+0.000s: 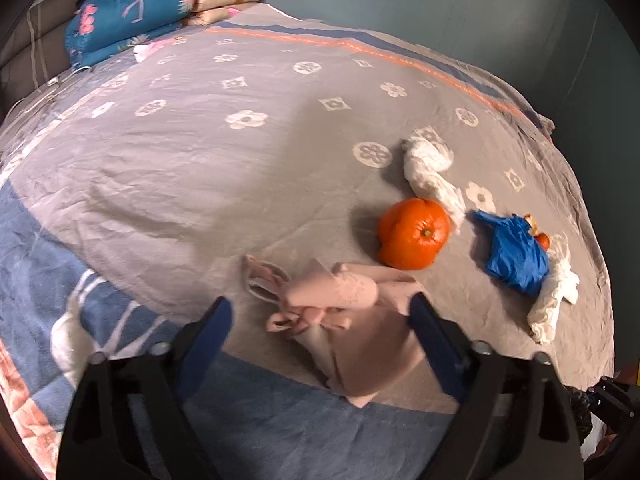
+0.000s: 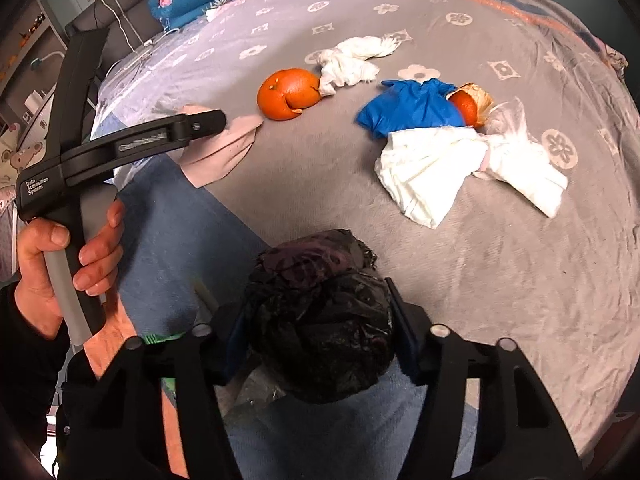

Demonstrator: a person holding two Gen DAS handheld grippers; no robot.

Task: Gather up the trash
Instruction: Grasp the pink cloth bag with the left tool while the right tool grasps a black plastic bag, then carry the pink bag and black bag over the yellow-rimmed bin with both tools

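On the bed (image 1: 200,168), the left gripper (image 1: 320,316) hangs wide open over pink paper (image 1: 360,328). Only the right wrist view shows the right gripper (image 2: 316,320) clamping a black bag (image 2: 320,320).

A grey bedspread (image 1: 240,168) with white flowers covers the bed; folded blue floral blankets (image 1: 128,16) lie stacked near the headboard (image 1: 36,52).
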